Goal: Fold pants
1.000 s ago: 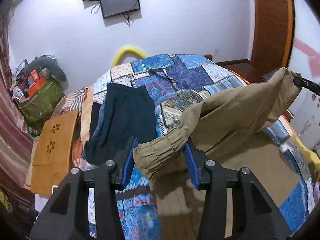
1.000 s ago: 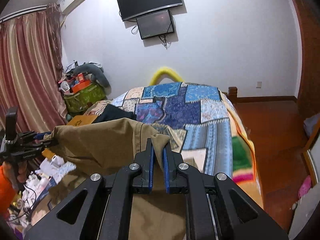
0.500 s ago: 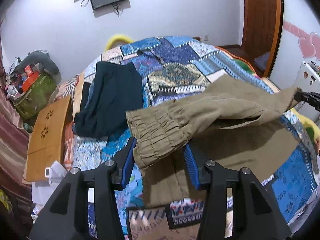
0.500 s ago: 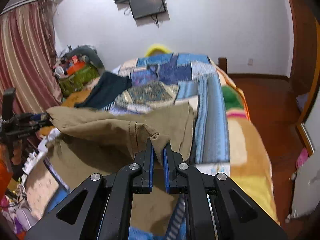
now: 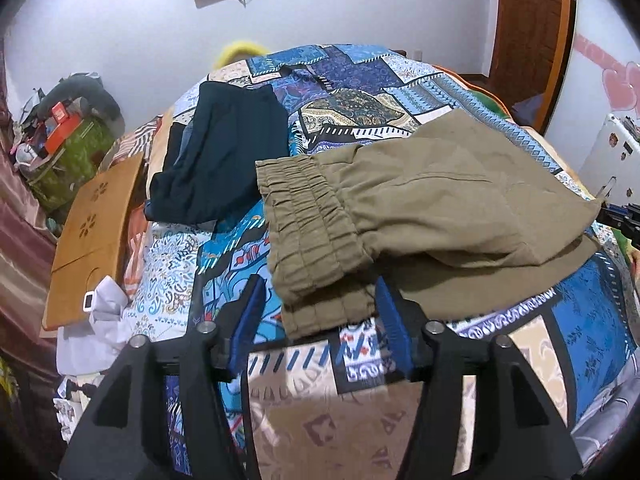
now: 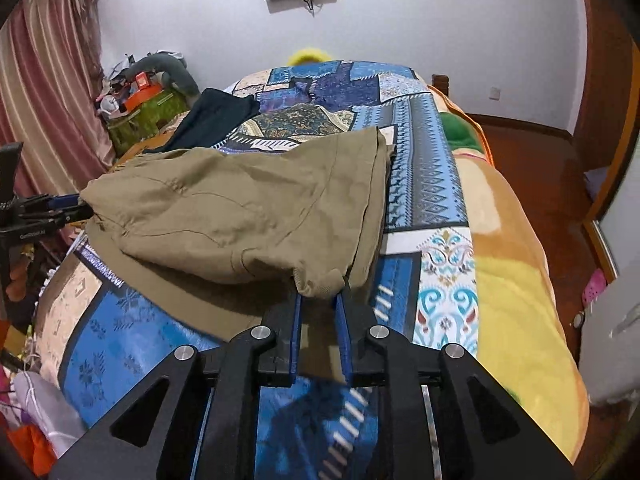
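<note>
The left gripper (image 5: 318, 312) is opening wide around the gathered waistband of the khaki pants (image 5: 440, 196). Only the right view shows the right gripper (image 6: 318, 304), which is opening narrowly; a pants corner lies loose between its pads.

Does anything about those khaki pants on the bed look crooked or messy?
Slightly. The khaki pants are folded over, but the top layer bulges and wrinkles rather than lying flat, and the lower layer sticks out beneath it along the near edge. Nothing looks torn or spilled.

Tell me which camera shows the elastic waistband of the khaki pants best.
The left wrist view: the gathered waistband lies in full sight just ahead of the left gripper. The right wrist view shows only its far edge, foreshortened behind the folded cloth.
</note>
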A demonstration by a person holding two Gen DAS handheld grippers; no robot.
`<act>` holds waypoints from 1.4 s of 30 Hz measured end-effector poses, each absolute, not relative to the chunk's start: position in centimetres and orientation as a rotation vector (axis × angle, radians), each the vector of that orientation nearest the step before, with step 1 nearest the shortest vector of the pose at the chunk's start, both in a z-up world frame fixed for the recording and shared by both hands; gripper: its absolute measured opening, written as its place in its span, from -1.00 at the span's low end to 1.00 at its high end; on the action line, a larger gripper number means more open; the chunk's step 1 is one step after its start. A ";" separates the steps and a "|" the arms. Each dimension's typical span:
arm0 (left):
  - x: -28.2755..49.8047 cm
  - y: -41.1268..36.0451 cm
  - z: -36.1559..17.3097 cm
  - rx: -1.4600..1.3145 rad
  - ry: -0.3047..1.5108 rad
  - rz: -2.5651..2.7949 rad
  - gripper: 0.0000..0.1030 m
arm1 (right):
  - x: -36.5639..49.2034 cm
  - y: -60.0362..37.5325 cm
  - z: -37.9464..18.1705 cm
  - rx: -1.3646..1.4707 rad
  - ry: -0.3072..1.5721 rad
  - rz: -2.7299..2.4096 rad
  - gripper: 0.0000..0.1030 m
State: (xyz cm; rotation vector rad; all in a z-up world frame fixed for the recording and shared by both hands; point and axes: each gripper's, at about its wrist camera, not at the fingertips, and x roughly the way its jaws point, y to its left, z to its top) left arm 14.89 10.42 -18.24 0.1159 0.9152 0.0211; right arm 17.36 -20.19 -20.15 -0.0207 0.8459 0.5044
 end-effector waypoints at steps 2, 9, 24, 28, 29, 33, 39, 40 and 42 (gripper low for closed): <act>14.5 10.5 -17.7 0.110 0.908 0.023 0.29 | 16.8 -20.6 -19.9 -0.014 0.844 0.498 -0.68; 13.2 10.0 -14.6 0.120 0.834 0.052 0.65 | 14.7 -20.1 -17.2 -0.071 0.769 0.511 -0.33; 15.2 3.8 -14.8 0.269 0.838 -0.056 0.89 | 15.6 -10.9 -19.3 -0.318 0.805 0.710 0.06; 15.8 2.7 -15.9 0.303 0.867 -0.075 0.89 | 16.1 -9.7 -20.3 -0.360 0.809 0.731 0.06; 15.8 2.6 -16.1 0.308 0.872 -0.080 0.89 | 16.2 -9.5 -20.3 -0.362 0.806 0.732 0.06; 16.2 1.4 -17.1 0.361 0.892 -0.101 0.89 | 17.2 -9.2 -20.4 -0.332 0.816 0.763 -0.28; 16.8 -0.5 -18.4 0.441 0.871 -0.155 0.86 | 17.7 -9.1 -19.5 -0.288 0.815 0.805 -0.80; 17.0 -0.8 -18.5 0.455 0.860 -0.159 0.77 | 17.6 -9.2 -19.4 -0.286 0.807 0.804 -0.81; 17.2 -1.2 -18.5 0.484 0.835 -0.155 0.50 | 17.6 -9.6 -18.8 -0.265 0.790 0.809 -0.84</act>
